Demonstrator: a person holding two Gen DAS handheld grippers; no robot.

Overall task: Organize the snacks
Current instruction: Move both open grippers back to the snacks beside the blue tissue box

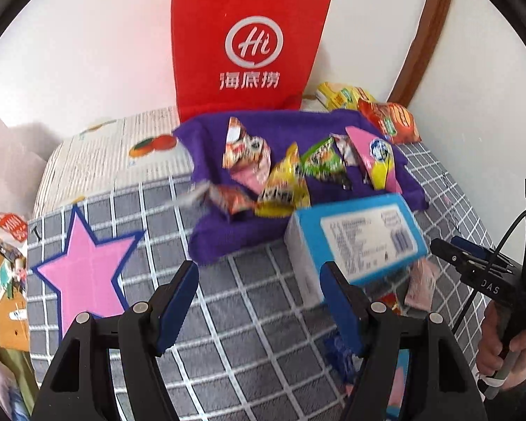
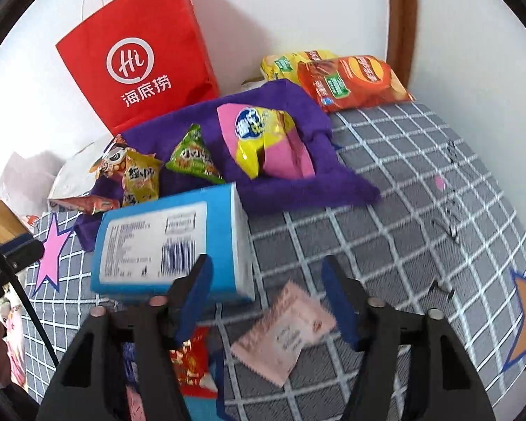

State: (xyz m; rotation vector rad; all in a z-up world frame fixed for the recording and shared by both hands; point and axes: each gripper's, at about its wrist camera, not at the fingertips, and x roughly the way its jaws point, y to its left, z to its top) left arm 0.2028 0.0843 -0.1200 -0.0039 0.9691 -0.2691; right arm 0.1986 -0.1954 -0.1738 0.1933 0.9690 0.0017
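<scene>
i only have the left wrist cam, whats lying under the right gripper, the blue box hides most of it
Observer: A pale pink sachet lies flat on the checked cover, below the open right gripper.
Operator: anything beside it
Observer: A red packet lies left of the sachet, near the blue box.
Operator: and the back corner
Observer: The orange chip bag lies partly over a yellow bag.

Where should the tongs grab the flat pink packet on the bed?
Probably by its near serrated edge. The pink packet lies flat on the checked bedsheet, just under the open right tongs, so its faces can't be pinched. Come from above and the near side, one finger sliding under that edge.
</scene>
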